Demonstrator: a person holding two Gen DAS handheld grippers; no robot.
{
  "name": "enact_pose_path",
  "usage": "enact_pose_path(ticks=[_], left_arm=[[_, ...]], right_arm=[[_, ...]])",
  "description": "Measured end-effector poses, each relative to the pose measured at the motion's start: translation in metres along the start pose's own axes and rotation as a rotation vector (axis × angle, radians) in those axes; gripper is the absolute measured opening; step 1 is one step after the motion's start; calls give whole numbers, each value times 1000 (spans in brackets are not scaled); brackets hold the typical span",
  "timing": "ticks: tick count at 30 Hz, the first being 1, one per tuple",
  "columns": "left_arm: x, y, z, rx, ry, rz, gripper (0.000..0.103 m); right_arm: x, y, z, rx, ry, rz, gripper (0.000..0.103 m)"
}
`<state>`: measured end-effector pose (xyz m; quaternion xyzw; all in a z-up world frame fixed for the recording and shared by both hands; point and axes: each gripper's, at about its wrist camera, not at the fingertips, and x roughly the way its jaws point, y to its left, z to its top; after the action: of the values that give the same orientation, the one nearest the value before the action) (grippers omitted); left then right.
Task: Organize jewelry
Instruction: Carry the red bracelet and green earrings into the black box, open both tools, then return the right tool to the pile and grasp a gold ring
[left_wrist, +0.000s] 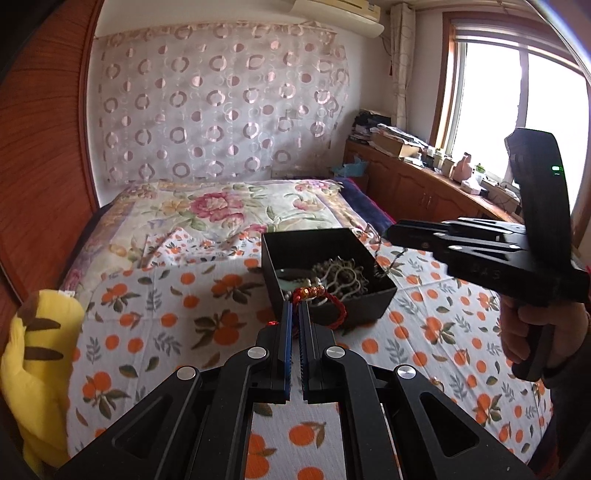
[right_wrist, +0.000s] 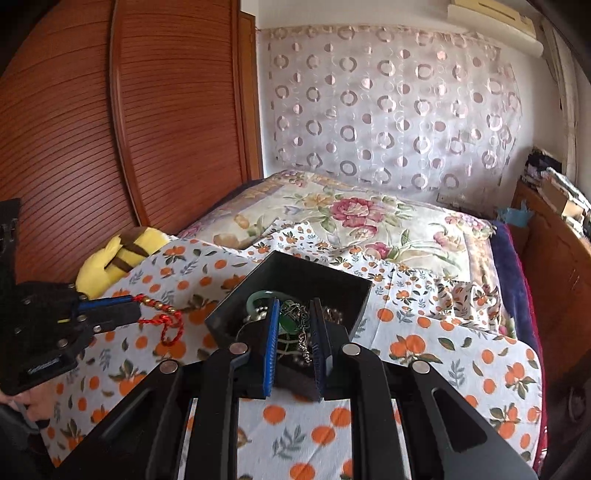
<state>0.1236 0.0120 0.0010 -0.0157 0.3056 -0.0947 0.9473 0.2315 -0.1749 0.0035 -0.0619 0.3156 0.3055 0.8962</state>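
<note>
A black open box (left_wrist: 295, 247) of tangled jewelry sits on the orange-print bedsheet (left_wrist: 177, 295). My left gripper (left_wrist: 295, 304) is shut on a red cord bracelet with gold beads (left_wrist: 308, 292), held just in front of the box. In the right wrist view that bracelet (right_wrist: 162, 319) hangs from the left gripper (right_wrist: 137, 307), to the left of the box (right_wrist: 306, 273). My right gripper (right_wrist: 294, 301) hovers over the box's near corner, its pads closed on a silver chain with a green pendant (right_wrist: 288, 321). A green bangle (right_wrist: 262, 295) lies in the box. The right gripper (left_wrist: 391, 232) reaches in from the right.
A yellow striped plush toy (left_wrist: 40, 354) lies at the bed's left edge beside a wooden wardrobe (right_wrist: 110, 129). A floral quilt (left_wrist: 207, 206) covers the far half of the bed. A cluttered wooden cabinet (left_wrist: 406, 177) runs under the window. A hand (left_wrist: 524, 325) grips the right handle.
</note>
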Motion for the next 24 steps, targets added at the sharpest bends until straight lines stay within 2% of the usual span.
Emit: enact_pose_path(ticks=[5,6,7,9,24], left_arm=[[7,-1,9,17,4,9,3],[9,-1,12,17,6,9,3],[11,-1,13,17,7,8,3],[15,-2,16,19,10,7,3],[57,-20,37,48,47,21,3]], right_arm=[[22,-7,1,36,44,4,19],[25,-8,0,40,53,-10,25],[26,-9,-1,44,51,-16,38],[24,-11,-6,57,41,-13,45],[0,-27,-42,23,64,-68,45]])
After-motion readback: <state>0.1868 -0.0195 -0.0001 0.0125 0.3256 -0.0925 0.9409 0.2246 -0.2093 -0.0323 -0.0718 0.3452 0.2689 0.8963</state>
